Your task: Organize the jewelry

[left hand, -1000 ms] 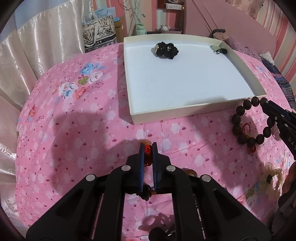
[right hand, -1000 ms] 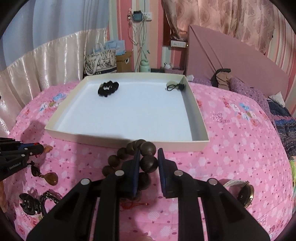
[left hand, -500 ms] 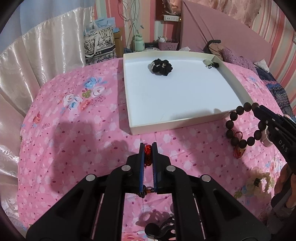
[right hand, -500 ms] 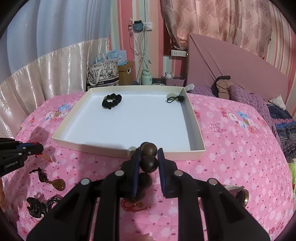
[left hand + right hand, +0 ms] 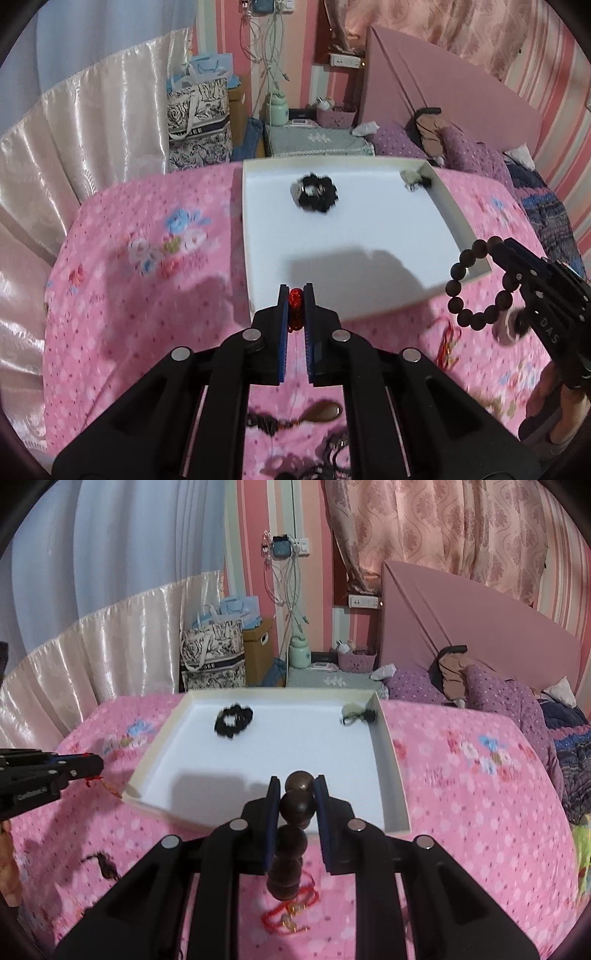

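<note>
Two grippers carry jewelry above the pink bedspread (image 5: 129,314) toward the white tray (image 5: 458,221). At left, the left gripper (image 5: 295,301) is clamped on a red bead pendant (image 5: 294,299); at right, the right gripper (image 5: 297,794) is clenched on a dark bead bracelet (image 5: 295,805). The step in hand appears to be transport; next, each piece must clear the rim before release. Only the left view shows the bracelet's full loop; only the right view shows its red tassel (image 5: 291,912).
</note>
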`<action>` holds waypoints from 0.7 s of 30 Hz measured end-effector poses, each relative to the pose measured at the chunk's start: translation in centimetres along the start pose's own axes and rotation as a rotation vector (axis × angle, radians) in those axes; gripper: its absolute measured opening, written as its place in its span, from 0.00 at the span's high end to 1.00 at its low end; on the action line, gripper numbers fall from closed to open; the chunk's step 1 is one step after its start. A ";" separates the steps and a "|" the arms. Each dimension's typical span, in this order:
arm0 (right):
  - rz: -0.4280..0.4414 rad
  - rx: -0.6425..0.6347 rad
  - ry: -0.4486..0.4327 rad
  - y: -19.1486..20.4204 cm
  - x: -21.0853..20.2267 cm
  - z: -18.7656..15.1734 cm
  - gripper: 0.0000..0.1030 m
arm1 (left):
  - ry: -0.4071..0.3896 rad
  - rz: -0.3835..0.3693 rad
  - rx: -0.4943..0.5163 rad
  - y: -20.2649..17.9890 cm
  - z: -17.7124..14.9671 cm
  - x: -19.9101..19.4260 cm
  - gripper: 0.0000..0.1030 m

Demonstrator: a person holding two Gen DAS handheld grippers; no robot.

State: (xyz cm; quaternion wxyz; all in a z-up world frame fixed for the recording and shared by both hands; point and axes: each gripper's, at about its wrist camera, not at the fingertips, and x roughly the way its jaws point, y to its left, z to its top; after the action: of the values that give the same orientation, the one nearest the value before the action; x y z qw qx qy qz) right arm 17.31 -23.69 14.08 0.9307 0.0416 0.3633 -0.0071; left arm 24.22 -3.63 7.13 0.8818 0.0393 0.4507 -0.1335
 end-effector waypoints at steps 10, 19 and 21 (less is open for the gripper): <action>-0.007 0.007 0.045 0.3 6.9 4.9 0.81 | 0.000 0.012 -0.052 -0.1 4.9 4.9 0.95; -0.009 -0.002 0.031 0.8 11.9 7.9 0.82 | 0.008 0.057 -0.059 0.1 8.7 10.2 0.95; -0.009 -0.008 0.021 0.6 12.7 8.5 0.82 | 0.010 0.060 -0.056 0.2 9.4 11.1 0.95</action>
State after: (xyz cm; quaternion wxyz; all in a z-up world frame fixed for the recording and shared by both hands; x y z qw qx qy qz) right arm 32.43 -23.53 11.70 0.9269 0.0364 0.3734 -0.0095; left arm 37.83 -7.46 3.69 0.8839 0.0289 0.4572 -0.0943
